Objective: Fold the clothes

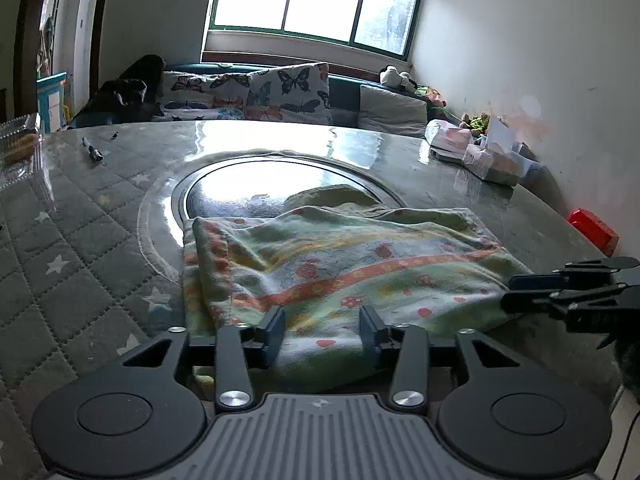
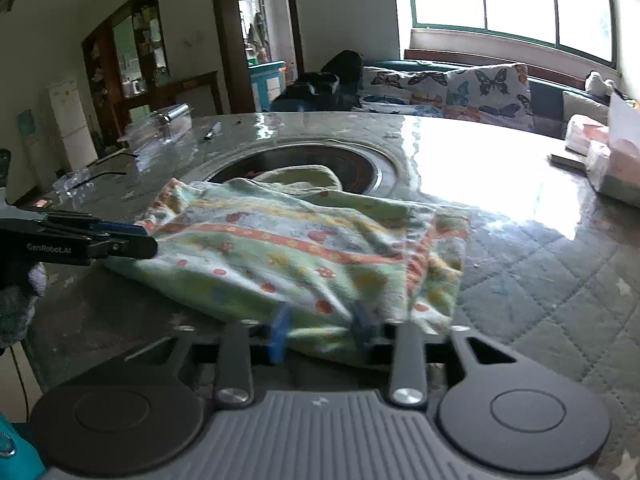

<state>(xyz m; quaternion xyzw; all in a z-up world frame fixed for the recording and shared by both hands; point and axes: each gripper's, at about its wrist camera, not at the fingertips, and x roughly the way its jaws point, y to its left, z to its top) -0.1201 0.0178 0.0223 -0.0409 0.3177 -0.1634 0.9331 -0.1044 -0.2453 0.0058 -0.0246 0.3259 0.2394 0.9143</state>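
Observation:
A folded cloth (image 1: 340,264) with green ground, orange bands and red dots lies on the table, its far edge over the round inset. My left gripper (image 1: 322,330) is open at the cloth's near edge, and the fabric bulges between its two fingers. My right gripper (image 2: 322,328) is open too, with the near edge of the cloth (image 2: 300,248) between its blurred blue fingers. Each gripper shows side-on in the other's view. The right gripper (image 1: 516,292) is at the cloth's right edge and the left gripper (image 2: 148,238) at its left edge.
The table (image 1: 80,240) has a grey quilted star cover under clear film and a round glossy inset (image 1: 260,184) in the middle. A pen (image 1: 92,150) and a clear plastic box (image 1: 16,148) lie far left. Wrapped packages (image 1: 480,152) and a red box (image 1: 594,232) sit by the right wall.

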